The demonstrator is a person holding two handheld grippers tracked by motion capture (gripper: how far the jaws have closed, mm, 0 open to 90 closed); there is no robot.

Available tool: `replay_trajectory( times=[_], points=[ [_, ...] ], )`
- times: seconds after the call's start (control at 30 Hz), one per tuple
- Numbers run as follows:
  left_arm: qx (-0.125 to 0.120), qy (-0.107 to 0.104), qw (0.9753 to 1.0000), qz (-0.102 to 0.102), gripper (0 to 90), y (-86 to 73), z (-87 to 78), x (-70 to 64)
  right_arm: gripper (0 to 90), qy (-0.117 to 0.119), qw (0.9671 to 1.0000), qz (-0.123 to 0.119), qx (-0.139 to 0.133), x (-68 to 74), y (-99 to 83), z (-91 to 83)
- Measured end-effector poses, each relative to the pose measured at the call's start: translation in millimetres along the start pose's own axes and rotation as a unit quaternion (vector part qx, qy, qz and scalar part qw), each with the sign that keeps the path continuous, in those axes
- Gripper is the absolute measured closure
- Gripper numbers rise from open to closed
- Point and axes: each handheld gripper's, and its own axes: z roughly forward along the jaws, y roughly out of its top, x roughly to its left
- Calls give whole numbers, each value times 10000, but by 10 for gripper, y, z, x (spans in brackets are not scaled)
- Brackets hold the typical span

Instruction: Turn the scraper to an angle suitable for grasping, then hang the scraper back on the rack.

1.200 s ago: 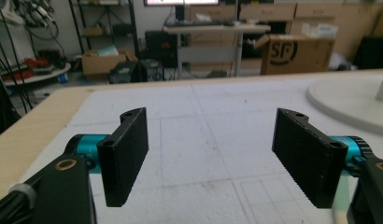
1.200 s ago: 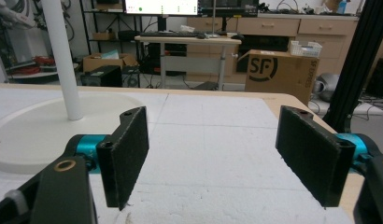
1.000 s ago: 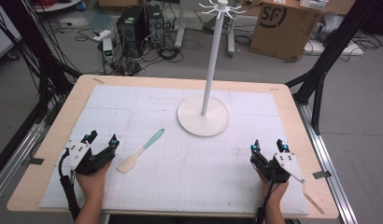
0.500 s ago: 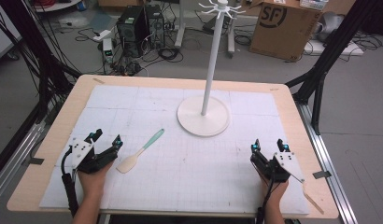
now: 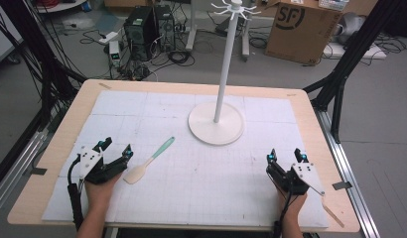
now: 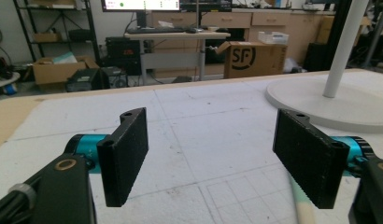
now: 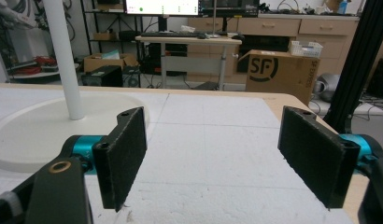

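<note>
I have the left gripper (image 5: 113, 148) low over the mat (image 5: 201, 173) at the near left, jaws wide and empty. The spatula (image 5: 151, 161) lies flat just to its right, pale blade toward me, teal handle pointing away toward the stand (image 5: 216, 124). In the left gripper view a strip of the spatula (image 6: 301, 205) shows just inside the right-hand jaw, not centred in the gap.

Risks, as I judge them:
- Closing from this offset may let that jaw nudge the spatula sideways or trap only its edge, so it swivels or slips out on the lift.
- The spatula lies flat and thin; pads coming down too high would close on air, too low would scrape the mat.
- The handle points at the stand's base; a push along its length could slide it up against the base.
- The stand is tall on a single pole; an arm swung across could knock it.

The right gripper (image 5: 286, 157) rests at the near right, jaws wide and empty, well apart from the spatula.

Writing: the cardboard box (image 5: 303, 27) on the floor behind the table reads "SF" in the high view and again in both gripper views. Screens further back are too small to read.
</note>
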Motion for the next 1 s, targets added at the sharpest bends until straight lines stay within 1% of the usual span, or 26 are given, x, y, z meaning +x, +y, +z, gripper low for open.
replay_trajectory(
  times=[0.07,0.1,0.2,0.27,0.3,0.37,0.4,0.5,0.53,0.63,0.7,0.73,0.87,0.9,0.93,1.0],
  points=[
    [-28,98,9999,25,263,12,-21,2,228,2,10000,4,-14,1,3,8],
    [-59,130,9999,3,259,16,-24,6,228,-5,10000,-21,-7,-2,2,10],
    [-83,205,9997,-130,247,28,-37,18,227,22,10000,12,-3,5,3,14],
    [-69,158,9994,-307,249,32,-42,39,228,23,10000,-17,-7,2,4,17],
    [-24,130,9992,-373,258,31,-37,50,228,16,10000,-13,-9,2,3,18],
    [77,95,9988,-480,278,32,-19,63,228,3,10000,-13,1,2,3,20],
    [113,89,9987,-499,275,32,-12,70,228,-20,10000,-25,9,3,3,22],
    [234,68,9985,-486,271,31,6,78,227,-48,10000,-7,33,12,4,21],
    [294,32,9984,-485,264,36,11,78,228,-46,10000,7,41,14,3,18],
    [453,-34,9977,-503,250,42,21,68,228,-18,10000,-37,41,16,4,21],
    [549,-56,9973,-481,251,46,23,61,228,-3,10000,-48,55,25,2,12],
    [569,-68,9971,-499,252,46,25,56,228,3,10000,-75,41,25,0,4],
    [657,-122,9964,-526,259,52,34,56,228,56,10000,-51,25,13,0,-1],
    [733,-152,9957,-544,264,57,43,52,228,56,10000,-58,28,12,0,1],
    [784,-203,9955,-500,270,60,50,48,228,60,10000,-64,21,11,1,6],
    [772,-274,9959,-393,280,63,52,29,229,85,10000,-23,24,18,1,11]
  ],
)
